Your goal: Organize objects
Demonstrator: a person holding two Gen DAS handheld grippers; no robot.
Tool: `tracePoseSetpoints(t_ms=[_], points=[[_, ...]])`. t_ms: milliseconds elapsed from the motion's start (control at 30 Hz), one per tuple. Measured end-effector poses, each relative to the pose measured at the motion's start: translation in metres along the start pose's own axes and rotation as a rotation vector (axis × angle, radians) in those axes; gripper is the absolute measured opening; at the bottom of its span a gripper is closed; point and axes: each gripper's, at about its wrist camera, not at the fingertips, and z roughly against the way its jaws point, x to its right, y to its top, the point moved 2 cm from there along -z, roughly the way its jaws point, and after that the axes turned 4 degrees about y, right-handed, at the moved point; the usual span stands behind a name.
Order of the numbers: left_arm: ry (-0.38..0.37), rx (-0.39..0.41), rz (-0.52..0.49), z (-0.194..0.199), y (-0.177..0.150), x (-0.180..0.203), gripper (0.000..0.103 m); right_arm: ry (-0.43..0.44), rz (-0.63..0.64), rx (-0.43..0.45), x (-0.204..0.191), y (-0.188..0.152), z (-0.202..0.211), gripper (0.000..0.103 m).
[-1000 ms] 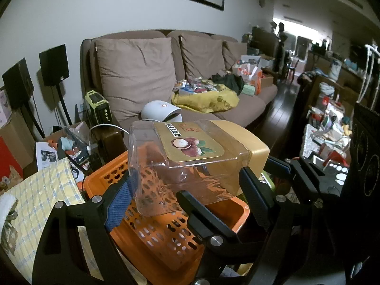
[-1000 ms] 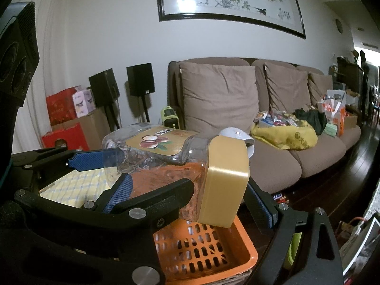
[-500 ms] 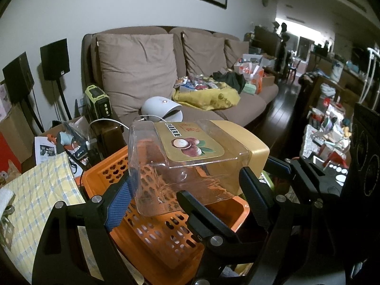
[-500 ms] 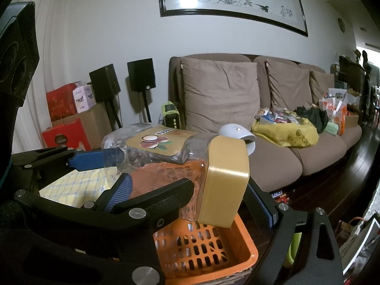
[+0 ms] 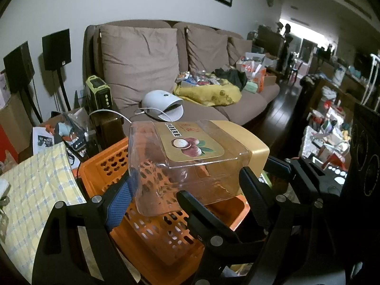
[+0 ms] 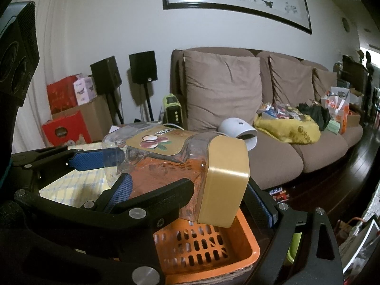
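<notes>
A clear plastic jar (image 5: 187, 166) with a gold lid (image 6: 223, 180) and a fruit label lies on its side in the air above an orange perforated basket (image 5: 161, 232). My left gripper (image 5: 187, 190) is shut on the jar's clear body near its base. My right gripper (image 6: 228, 197) is shut on the jar at the lid end. The basket also shows in the right wrist view (image 6: 204, 249), below the lid. The jar looks empty.
A yellow checked cloth (image 5: 30, 190) lies left of the basket. Behind stands a brown sofa (image 5: 147, 57) with a white device (image 5: 163, 104), a yellow bag (image 5: 209, 92) and clutter. Speakers (image 6: 142, 67) and red boxes (image 6: 64, 128) stand at the left wall.
Both grippers have carried the jar slightly lower and closer over the basket; the background has shifted a little. The grip on the jar is unchanged.
</notes>
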Motion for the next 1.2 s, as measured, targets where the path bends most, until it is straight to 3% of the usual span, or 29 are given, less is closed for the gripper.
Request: tracePoseSetpoints(t_ms=[1200], points=[[-0.028,-0.059,0.065,-0.016,-0.012,-0.014,0.084,-0.004,0.027,-0.099,-0.002,-0.011,-0.019,0.093]])
